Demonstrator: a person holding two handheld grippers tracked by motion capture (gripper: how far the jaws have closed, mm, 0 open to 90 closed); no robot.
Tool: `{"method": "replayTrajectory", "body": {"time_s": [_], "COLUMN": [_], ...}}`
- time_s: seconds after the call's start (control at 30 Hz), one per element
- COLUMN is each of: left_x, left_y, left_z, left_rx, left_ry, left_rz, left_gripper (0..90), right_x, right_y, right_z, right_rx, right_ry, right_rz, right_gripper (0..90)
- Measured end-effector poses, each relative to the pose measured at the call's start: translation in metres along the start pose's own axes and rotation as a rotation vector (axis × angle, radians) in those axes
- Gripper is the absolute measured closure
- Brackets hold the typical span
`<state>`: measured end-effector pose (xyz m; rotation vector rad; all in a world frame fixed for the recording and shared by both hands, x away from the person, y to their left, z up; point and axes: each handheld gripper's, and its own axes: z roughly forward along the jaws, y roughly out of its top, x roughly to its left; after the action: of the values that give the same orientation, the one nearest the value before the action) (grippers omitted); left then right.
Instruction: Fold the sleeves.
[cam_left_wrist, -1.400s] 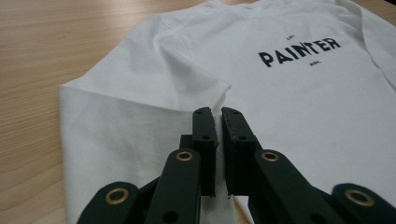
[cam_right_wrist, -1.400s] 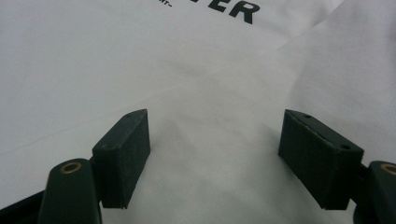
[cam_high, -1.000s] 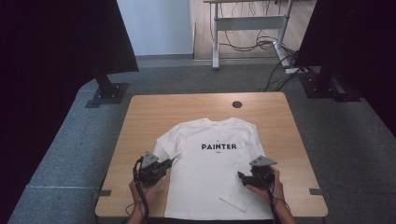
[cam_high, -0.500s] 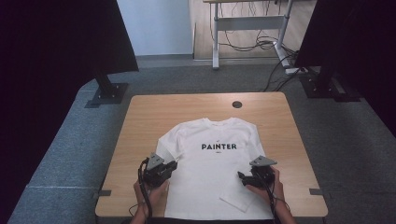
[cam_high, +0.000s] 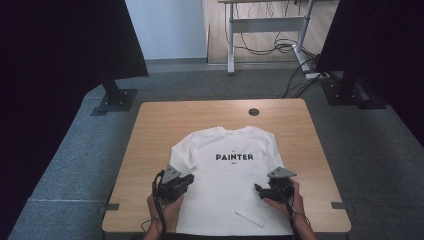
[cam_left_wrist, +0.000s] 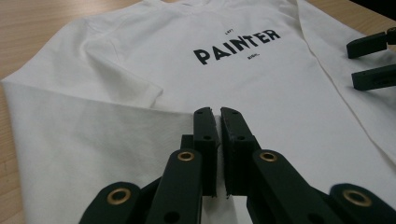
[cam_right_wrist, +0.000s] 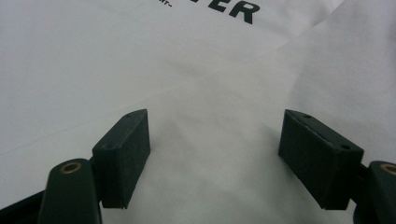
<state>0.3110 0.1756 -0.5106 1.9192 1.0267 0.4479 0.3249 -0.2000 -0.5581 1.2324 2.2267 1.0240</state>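
Note:
A white t-shirt printed PAINTER lies face up on the wooden table. My left gripper is at the shirt's lower left side; in the left gripper view its jaws are closed, with a thin strip of white cloth pinched between them and a fold edge running up to the tips. My right gripper sits over the shirt's lower right part. Its jaws stand wide apart just above the flat cloth, with nothing gripped.
A small dark round hole sits in the table near its far edge. Black stand bases rest on the grey floor at the far left and far right. The shirt's hem reaches the table's near edge.
My left gripper has shifted a little to the right, further onto the shirt. The right gripper has stayed where it was.

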Motion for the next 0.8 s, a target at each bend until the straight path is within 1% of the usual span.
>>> {"method": "replayTrajectory", "body": {"time_s": [0.1, 0.23, 0.53, 0.67, 0.8], "left_x": [0.0, -0.003, -0.014, -0.02, -0.024], "left_y": [0.0, 0.001, 0.003, 0.003, 0.003], "left_z": [-0.001, -0.001, -0.001, 0.002, 0.004], "left_rx": [-0.006, -0.006, -0.014, -0.009, -0.008], "left_ry": [0.001, -0.006, -0.027, -0.042, -0.051], "left_rz": [-0.002, 0.008, 0.029, 0.044, 0.048], "left_gripper": [85.3, 85.2, 85.2, 85.2, 85.1], "right_x": [0.0, 0.0, 0.0, 0.0, 0.0], "right_y": [0.0, 0.0, 0.0, 0.0, 0.0], "right_z": [0.0, 0.0, 0.0, 0.0, 0.0], "right_rx": [0.0, 0.0, 0.0, 0.0, 0.0], "right_ry": [0.0, 0.0, 0.0, 0.0, 0.0], "right_rz": [0.0, 0.0, 0.0, 0.0, 0.0], "right_gripper": [24.2, 24.2, 24.2, 24.2, 24.2]}}
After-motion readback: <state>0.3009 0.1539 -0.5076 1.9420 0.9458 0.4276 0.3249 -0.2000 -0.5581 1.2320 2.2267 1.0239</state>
